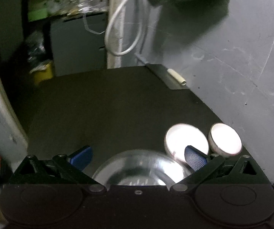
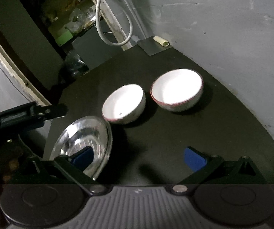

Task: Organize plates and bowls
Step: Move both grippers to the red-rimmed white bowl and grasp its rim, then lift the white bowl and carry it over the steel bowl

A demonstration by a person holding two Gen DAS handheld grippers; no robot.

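On the dark tabletop (image 2: 175,137) two white bowls sit side by side near the wall: the smaller bowl (image 2: 124,104) to the left and the larger bowl (image 2: 177,90) just beside it. A steel plate (image 2: 79,139) lies at the tabletop's left edge, tilted, beneath the left gripper (image 1: 138,157), whose jaws stand wide apart over it. The right gripper (image 2: 138,157) hovers with its jaws open, gripping nothing.

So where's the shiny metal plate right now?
In the right wrist view the metal plate sits tilted at the lower left of the dark table, just left of the smaller white bowl. The left gripper is right over it.
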